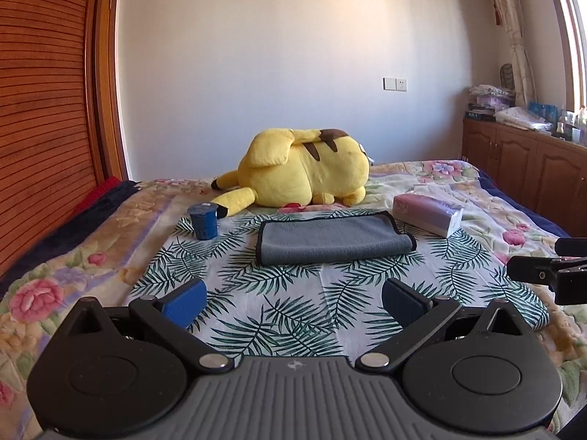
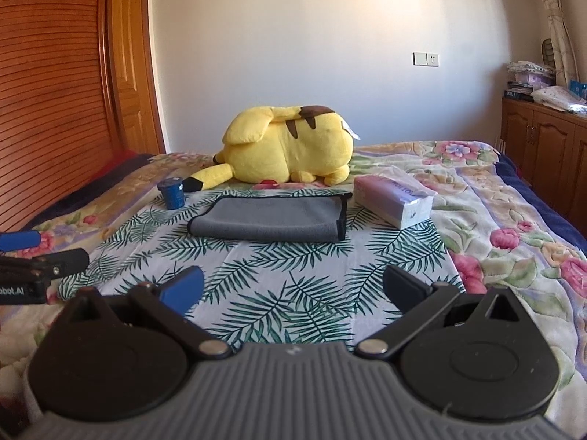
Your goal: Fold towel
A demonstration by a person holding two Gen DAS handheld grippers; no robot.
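Observation:
A grey towel with a black hem lies folded over on a palm-leaf cloth on the bed; it also shows in the right wrist view. My left gripper is open and empty, hovering well short of the towel's near edge. My right gripper is open and empty too, at about the same distance from the towel. Each gripper shows at the edge of the other's view, the right one to the right and the left one to the left.
A yellow plush toy lies behind the towel. A blue cup stands left of the towel and a tissue pack lies to its right. A wooden wardrobe stands at the left, a low cabinet at the right.

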